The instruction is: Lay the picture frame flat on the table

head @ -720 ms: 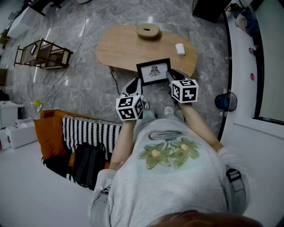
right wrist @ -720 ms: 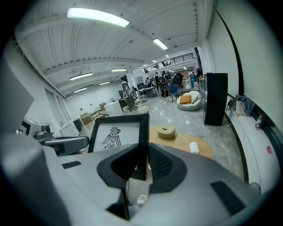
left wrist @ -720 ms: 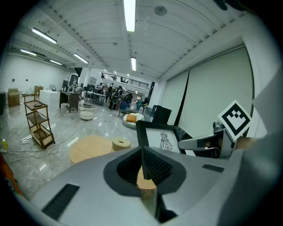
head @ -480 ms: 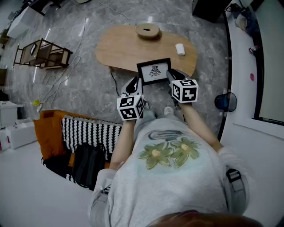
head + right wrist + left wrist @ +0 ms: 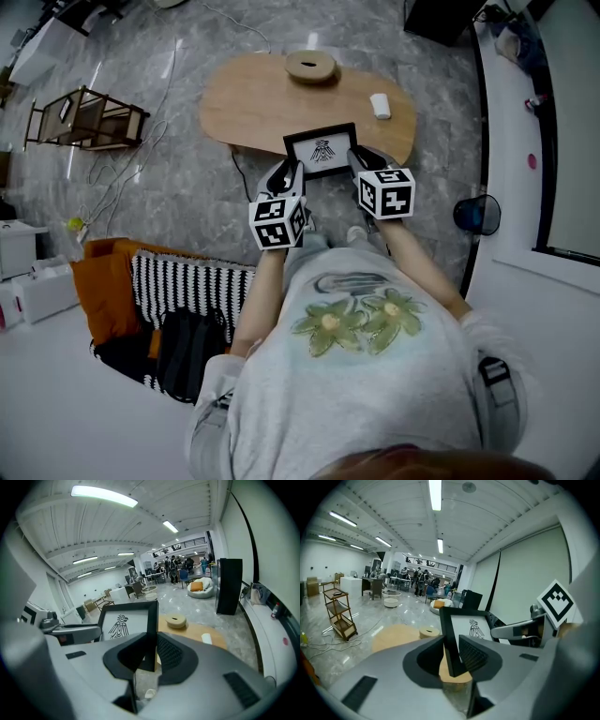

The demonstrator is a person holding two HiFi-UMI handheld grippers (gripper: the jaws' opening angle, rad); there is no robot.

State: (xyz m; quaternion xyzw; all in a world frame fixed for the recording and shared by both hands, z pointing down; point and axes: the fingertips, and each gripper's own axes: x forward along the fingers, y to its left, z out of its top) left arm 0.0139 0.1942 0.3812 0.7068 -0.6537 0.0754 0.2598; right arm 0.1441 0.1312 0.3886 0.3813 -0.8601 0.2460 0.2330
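Fingers of left gripper [image 5: 454, 654]: closed on the left upright edge of the black-bordered picture frame [image 5: 322, 150] with white mat and bird-like print. The ribbed pad is pressed against the front face. The edge is taken at the border, so the print itself is left uncovered.

Frame: held standing between the two grippers, over the near edge of the pale wooden oval surface [image 5: 267, 103], with the printed face turned toward the person. Whether its lower edge touches the surface cannot be told.

Fingers of right gripper [image 5: 151, 654]: closed on the right upright edge of the frame, mirroring the hold on the other side. A grip on both sides is judged to keep the frame from twisting while it is tipped.

Farther surface: a round wooden block with a slot [image 5: 312, 64] is set at the far edge, and a small white cylinder [image 5: 380, 104] lies to its right. Both are well apart from the frame, so bare wood is left free between them and it.

Step in hand: the frame is not yet flat. Tipping it down onto the bare wood is judged to remain, with both sides lowered together.

Risk: the thin border could be let slip from the pads during the tilt.
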